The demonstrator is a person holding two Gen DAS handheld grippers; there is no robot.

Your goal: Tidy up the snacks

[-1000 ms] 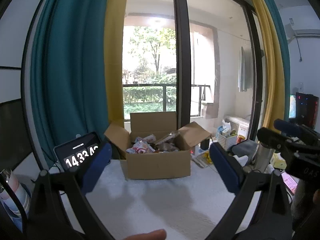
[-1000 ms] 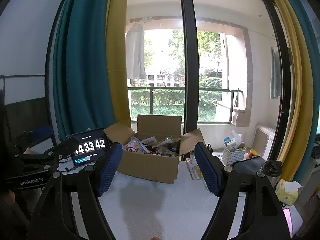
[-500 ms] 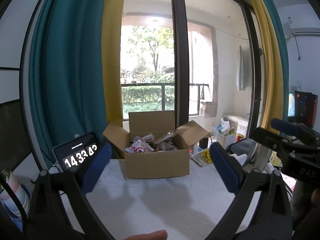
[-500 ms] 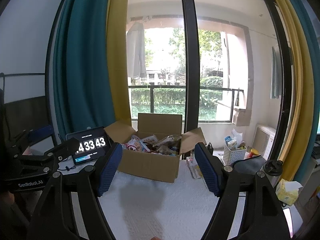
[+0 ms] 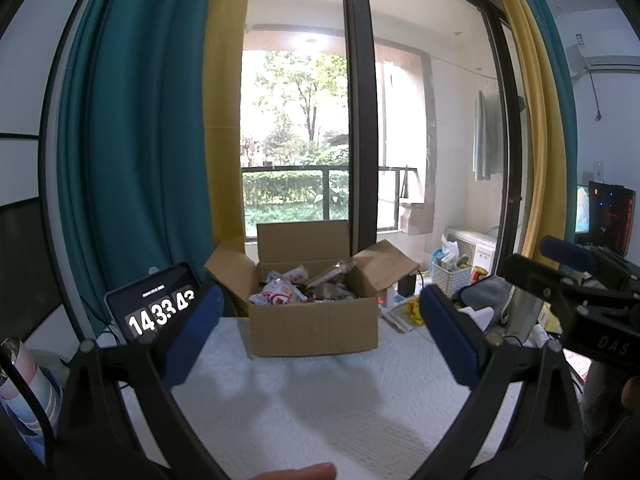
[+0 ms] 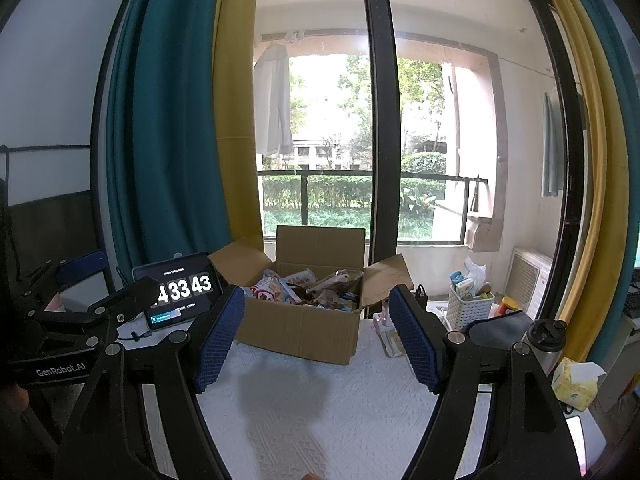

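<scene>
An open cardboard box (image 5: 314, 330) (image 6: 298, 332) stands on the white textured tablecloth, its flaps spread. Several wrapped snacks (image 5: 282, 294) (image 6: 304, 290) fill it in a loose heap. My left gripper (image 5: 320, 334) hangs in front of the box, above the cloth, blue pads wide apart and nothing between them. My right gripper (image 6: 316, 338) is likewise open and empty, short of the box's front wall. Each gripper's black frame shows at the edge of the other's view, the right gripper's body (image 5: 580, 300) on the right, the left gripper's body (image 6: 60, 336) on the left.
A tablet showing a clock (image 5: 154, 310) (image 6: 178, 294) leans left of the box. A white basket of small items (image 6: 468, 304), a lidded tumbler (image 6: 546, 340), a yellow tissue box (image 6: 576, 382) and loose packets (image 6: 388, 336) crowd the right side. Curtains and a glass door stand behind.
Neither gripper has moved and both stay open. Only the tablet's clock has ticked on by one second.
</scene>
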